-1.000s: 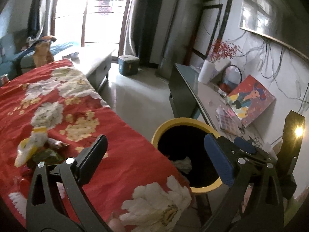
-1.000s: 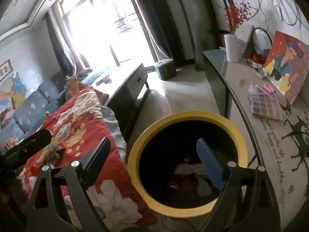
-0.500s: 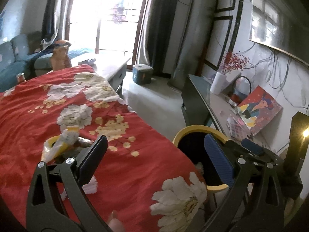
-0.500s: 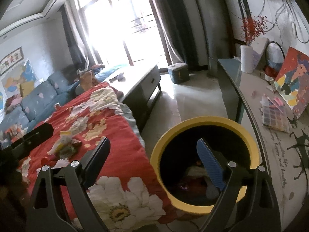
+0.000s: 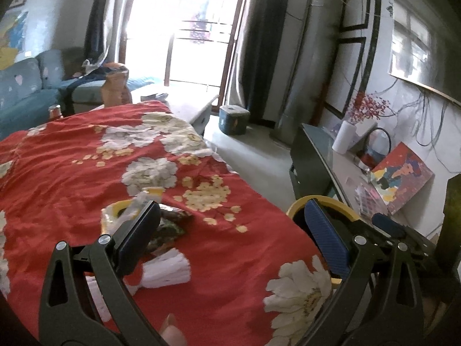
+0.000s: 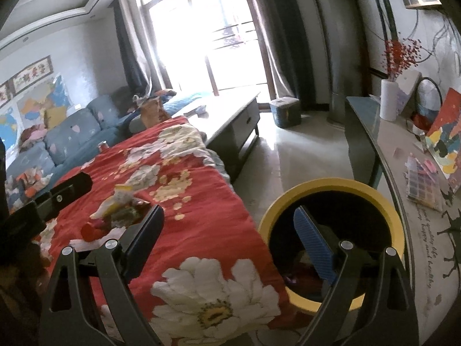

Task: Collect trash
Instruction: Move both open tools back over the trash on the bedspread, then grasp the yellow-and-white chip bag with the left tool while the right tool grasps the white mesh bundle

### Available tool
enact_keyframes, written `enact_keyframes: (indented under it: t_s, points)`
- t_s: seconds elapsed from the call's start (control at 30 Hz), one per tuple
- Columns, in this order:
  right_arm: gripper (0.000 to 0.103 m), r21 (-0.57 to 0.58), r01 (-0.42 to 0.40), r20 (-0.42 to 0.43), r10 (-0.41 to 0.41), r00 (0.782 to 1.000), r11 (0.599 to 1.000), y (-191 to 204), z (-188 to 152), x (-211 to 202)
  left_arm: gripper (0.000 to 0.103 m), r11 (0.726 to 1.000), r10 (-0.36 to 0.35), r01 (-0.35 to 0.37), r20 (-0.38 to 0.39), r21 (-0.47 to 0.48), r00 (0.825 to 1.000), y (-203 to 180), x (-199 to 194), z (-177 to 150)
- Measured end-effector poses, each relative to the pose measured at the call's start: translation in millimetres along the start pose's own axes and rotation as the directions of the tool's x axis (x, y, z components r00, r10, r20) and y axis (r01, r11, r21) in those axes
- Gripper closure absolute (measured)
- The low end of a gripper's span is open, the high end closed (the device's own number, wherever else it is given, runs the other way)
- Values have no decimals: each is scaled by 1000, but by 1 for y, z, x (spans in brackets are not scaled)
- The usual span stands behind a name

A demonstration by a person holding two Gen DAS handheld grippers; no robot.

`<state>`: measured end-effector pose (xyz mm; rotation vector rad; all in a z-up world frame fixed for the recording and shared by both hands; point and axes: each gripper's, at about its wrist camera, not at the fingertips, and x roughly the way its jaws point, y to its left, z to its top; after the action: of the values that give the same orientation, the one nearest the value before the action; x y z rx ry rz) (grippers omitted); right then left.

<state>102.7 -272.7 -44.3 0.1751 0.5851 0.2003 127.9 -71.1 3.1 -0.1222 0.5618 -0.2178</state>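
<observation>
Black script runs along the edge of the side worktop (image 6: 426, 210) right of the bin, too small and warped to read; the framed banner on the wall above the sofa (image 6: 72, 132) carries red characters, likewise unreadable.

The trash (image 5: 161, 222) is a small heap on the red flowered cloth (image 5: 86, 155), left of the yellow-rimmed bin (image 6: 331, 187): a crumpled yellow-and-white wrapper (image 6: 115, 201), dark shiny foil (image 5: 173, 216) under it, a white folded tissue (image 5: 167, 268) on the near side and a small red piece (image 6: 89, 230) beside that. More scraps lie inside the bin, which stands on the floor against the cloth's edge.

The left hand-held gripper (image 5: 230, 236) is spread wide and holds nothing; its left finger covers part of the heap, its blue-padded right finger stands in front of the bin's rim. The right hand-held gripper (image 6: 230, 236) is also spread wide and empty, its blue pad over the bin's mouth.

Compared with a second ago, both cameras have pulled back from the bin: it fills less of each view, while the heap and the sofa behind it show more fully.
</observation>
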Motion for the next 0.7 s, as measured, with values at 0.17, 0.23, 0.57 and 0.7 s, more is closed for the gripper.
enact_keyframes:
  t_s: [0.17,0.23,0.57,0.7]
  points:
    - [14,-25,-26,-5,26,1000,999,16,-1,1,11,1000,22,-22,12,-15,1000,13,-6,-1]
    - [14,-34,-37,-7,37,999,999,22,-1,1,11,999,30,-30,13,-26,999,19,-8,-2]
    - [14,-89,-99,-29,97,995,991,59,-5,7,11,994,83,-81,19,-77,996,51,-18,-5]
    - [14,-113,-129,-44,125,991,985,74,-6,11,11,989,107,-104,21,-101,994,68,-23,-5]
